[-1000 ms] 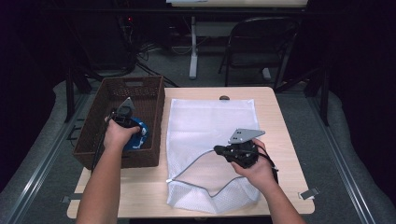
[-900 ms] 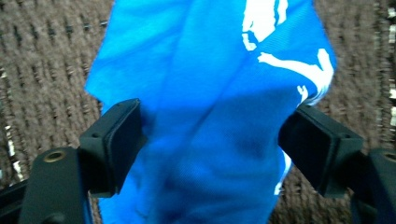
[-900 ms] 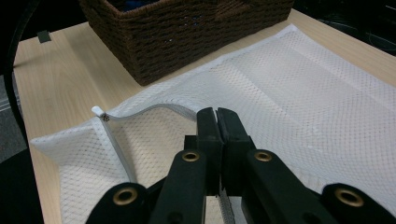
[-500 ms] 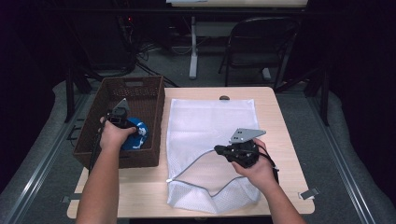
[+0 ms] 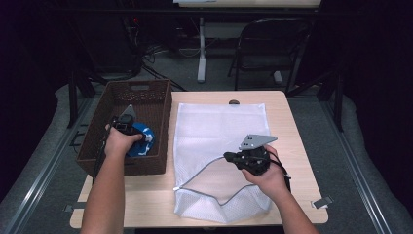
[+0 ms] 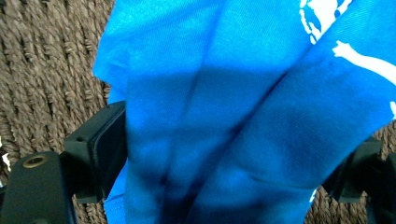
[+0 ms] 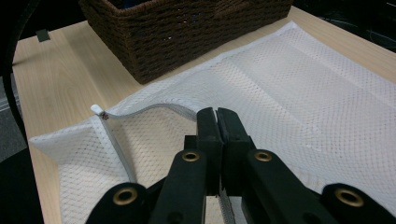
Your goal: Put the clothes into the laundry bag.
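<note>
A blue cloth with white print lies in the brown wicker basket at the table's left. My left gripper points down into the basket. Its jaws stand wide apart with the cloth bunched between them. A white mesh laundry bag is spread flat on the table's middle. My right gripper is shut on the bag's zipper edge and holds it lifted, so the mouth near the front edge gapes.
The wooden table has bare strips right of the bag and in front of the basket. A small dark knob sits at its far edge. A folding chair and a table leg stand behind.
My left hand has shifted slightly over the blue cloth inside the basket. The right gripper has kept still with the bag's edge in it.
</note>
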`<state>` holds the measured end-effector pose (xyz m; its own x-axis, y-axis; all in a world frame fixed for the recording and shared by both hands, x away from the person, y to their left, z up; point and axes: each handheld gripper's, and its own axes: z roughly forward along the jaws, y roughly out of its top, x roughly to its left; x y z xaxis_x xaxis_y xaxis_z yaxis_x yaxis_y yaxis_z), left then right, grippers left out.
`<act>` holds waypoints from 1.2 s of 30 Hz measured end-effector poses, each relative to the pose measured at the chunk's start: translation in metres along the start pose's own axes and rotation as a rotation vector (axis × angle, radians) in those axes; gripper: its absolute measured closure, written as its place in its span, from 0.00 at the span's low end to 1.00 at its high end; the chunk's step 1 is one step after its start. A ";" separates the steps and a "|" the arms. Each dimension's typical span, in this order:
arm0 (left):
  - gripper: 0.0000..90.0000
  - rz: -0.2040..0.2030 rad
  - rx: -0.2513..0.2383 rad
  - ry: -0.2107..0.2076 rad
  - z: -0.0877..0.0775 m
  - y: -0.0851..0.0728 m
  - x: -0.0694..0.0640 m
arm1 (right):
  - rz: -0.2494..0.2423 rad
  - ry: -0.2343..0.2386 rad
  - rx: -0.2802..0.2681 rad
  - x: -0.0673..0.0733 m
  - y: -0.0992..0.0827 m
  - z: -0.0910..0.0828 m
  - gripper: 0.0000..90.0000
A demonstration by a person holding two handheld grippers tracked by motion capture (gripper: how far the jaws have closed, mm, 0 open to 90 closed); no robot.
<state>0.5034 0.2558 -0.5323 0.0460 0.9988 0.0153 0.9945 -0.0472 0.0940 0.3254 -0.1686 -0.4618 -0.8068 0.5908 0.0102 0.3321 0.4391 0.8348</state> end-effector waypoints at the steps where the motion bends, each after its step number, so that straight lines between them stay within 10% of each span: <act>1: 0.18 0.001 0.001 -0.002 0.000 0.000 0.000 | 0.002 0.001 0.000 0.000 0.000 0.000 0.99; 36: 0.32 0.017 0.004 -0.030 0.008 -0.002 0.000 | 0.004 -0.008 -0.015 -0.002 0.000 -0.004 0.99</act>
<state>0.5019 0.2564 -0.5402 0.0654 0.9978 -0.0127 0.9939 -0.0640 0.0901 0.3252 -0.1731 -0.4594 -0.8017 0.5977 0.0095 0.3278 0.4264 0.8430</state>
